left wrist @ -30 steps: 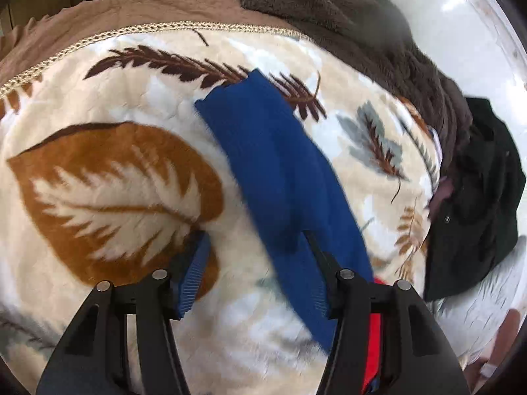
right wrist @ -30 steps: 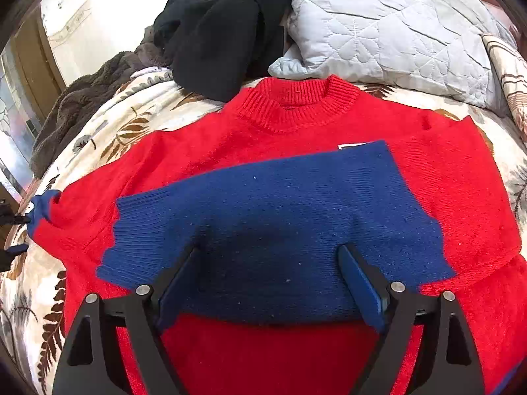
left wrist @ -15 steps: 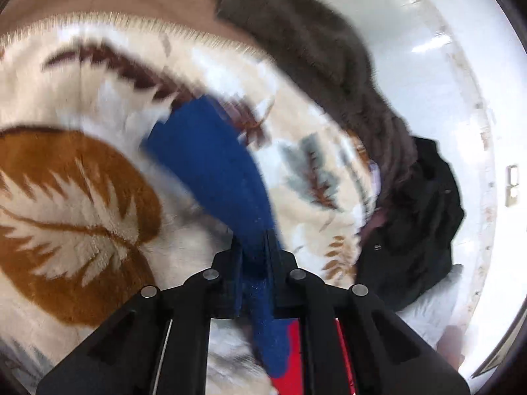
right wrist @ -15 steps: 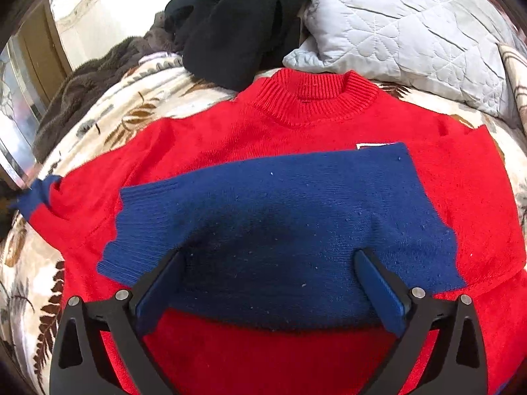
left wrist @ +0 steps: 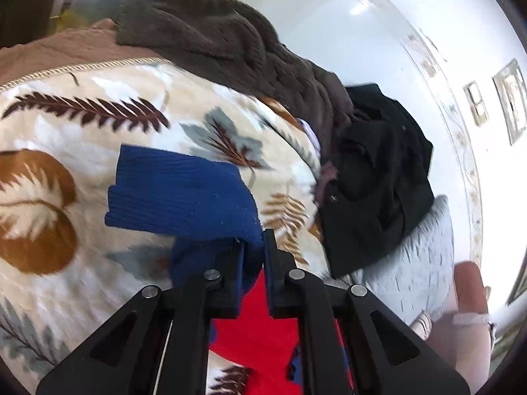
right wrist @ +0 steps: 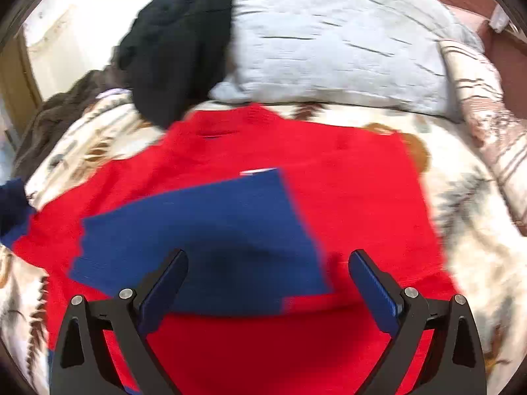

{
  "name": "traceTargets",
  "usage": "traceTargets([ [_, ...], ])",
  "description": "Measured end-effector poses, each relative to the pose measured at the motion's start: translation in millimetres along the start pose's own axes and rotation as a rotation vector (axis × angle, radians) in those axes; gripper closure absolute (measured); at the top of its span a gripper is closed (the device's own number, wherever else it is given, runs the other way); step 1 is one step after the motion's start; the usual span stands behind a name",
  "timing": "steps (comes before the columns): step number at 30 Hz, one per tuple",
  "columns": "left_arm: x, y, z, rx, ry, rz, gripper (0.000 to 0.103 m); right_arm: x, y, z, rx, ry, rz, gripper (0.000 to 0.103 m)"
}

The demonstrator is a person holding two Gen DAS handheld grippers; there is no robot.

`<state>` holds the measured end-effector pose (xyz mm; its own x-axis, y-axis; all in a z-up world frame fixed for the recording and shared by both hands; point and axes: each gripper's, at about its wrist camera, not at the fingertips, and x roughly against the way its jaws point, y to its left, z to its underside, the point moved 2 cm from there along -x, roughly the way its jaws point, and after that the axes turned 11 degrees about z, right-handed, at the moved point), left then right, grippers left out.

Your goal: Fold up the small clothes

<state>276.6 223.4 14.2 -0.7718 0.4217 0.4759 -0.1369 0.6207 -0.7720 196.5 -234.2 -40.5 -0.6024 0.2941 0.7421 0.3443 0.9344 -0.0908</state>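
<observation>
A red sweater (right wrist: 346,197) with blue sleeves lies flat on a leaf-patterned blanket (left wrist: 98,98). One blue sleeve (right wrist: 197,230) is folded across the red body. My right gripper (right wrist: 268,283) is open and empty, hovering over the lower edge of that folded sleeve. My left gripper (left wrist: 253,256) is shut on the other blue sleeve (left wrist: 181,194) and holds it lifted off the blanket, the cuff hanging to the left. The sweater's red body shows below the jaws in the left wrist view (left wrist: 257,322). That held sleeve shows at the far left of the right wrist view (right wrist: 13,204).
A black garment (right wrist: 178,49) and a grey quilted pillow (right wrist: 329,39) lie past the sweater's collar. A brown fleece throw (left wrist: 214,39) lies along the blanket's edge. A white wall (left wrist: 378,33) stands behind. A person's arm (left wrist: 471,299) shows at the right.
My left gripper closed on the blue sleeve, lifted it and swung right toward the red body. The right gripper stayed open and shifted slightly over the folded sleeve.
</observation>
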Motion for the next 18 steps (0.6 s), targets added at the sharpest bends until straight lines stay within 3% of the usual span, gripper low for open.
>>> traceTargets([
  [3,-5.8,-16.3,13.4,-0.041,0.032,0.008,0.095,-9.7,-30.3,0.3,-0.031,0.014,0.043,0.003],
  [6,-15.2,-38.2,31.3,-0.088,0.081,0.041,0.095,-29.3,-50.4,13.8,-0.081,0.079,0.034,0.003],
  [14,-40.3,-96.1,83.5,-0.212,0.212,0.103,0.095,-38.8,-49.4,21.0,-0.079,0.087,0.028,0.000],
  [18,-61.1,-133.5,125.1,-0.294,0.308,0.134,0.095,-39.0,-50.4,22.3,-0.090,0.077,0.014,0.000],
])
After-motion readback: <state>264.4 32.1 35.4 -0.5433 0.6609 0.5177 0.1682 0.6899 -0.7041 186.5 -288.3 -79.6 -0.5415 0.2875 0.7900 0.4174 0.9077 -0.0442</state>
